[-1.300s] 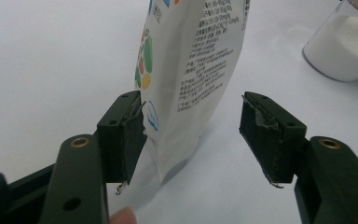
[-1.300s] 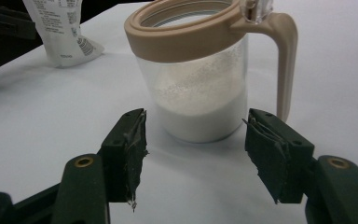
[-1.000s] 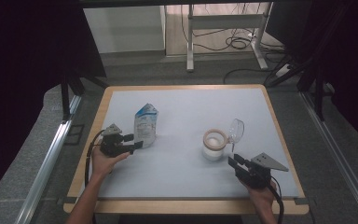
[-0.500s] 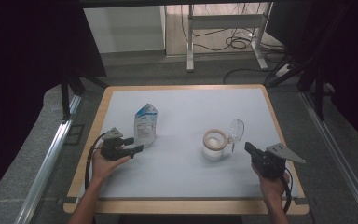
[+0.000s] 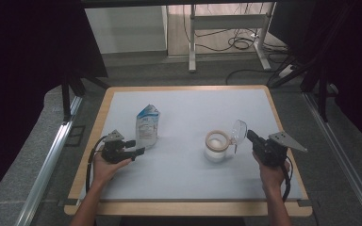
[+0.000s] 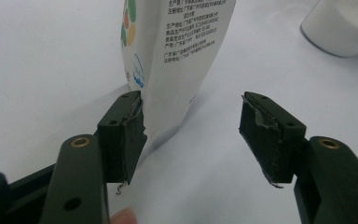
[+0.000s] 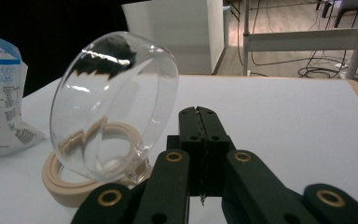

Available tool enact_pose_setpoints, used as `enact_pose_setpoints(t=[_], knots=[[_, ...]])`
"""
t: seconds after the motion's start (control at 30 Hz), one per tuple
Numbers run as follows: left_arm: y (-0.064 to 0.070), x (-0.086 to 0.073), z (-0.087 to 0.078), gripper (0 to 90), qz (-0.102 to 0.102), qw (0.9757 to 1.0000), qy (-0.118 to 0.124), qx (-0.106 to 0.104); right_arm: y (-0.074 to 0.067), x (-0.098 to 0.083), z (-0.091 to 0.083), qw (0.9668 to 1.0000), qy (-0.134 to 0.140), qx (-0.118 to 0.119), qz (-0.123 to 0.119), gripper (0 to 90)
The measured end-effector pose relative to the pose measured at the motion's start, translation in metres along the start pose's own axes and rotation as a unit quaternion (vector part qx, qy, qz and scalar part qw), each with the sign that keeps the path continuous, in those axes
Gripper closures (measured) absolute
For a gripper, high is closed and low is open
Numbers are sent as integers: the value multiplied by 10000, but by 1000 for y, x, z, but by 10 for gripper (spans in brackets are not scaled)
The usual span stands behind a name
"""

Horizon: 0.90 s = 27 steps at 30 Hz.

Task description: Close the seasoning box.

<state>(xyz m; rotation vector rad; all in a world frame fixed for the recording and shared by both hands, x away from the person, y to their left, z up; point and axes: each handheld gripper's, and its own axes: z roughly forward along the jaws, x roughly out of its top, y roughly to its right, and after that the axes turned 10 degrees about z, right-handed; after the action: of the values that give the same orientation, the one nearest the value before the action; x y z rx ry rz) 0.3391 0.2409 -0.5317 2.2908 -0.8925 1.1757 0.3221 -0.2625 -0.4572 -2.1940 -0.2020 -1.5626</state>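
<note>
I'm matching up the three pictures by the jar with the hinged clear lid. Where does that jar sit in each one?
High view: the jar stands right of centre on the table, lid open toward the right gripper.
Left gripper view: its white body is cut by the top right corner.
Right gripper view: left of centre, lid tilted up.
Shared landmark: the printed pouch.
</note>
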Motion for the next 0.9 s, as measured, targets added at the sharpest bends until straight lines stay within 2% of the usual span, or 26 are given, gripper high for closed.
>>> enact_pose_setpoints(t=[0.17,0.43,0.67,0.9], knots=[[0,-1,2,398,-17,10000,-47,-10,-8,3,3,9999,61,60,-68,895],[1,-2,4,398,-10,10000,-63,-36,-14,1,7,9998,0,122,-143,895],[1,-2,4,398,-15,10000,-81,-39,-20,3,8,9997,58,162,-196,895],[1,-2,3,398,-11,10000,-58,-38,-29,2,12,9993,5,281,-260,895]])
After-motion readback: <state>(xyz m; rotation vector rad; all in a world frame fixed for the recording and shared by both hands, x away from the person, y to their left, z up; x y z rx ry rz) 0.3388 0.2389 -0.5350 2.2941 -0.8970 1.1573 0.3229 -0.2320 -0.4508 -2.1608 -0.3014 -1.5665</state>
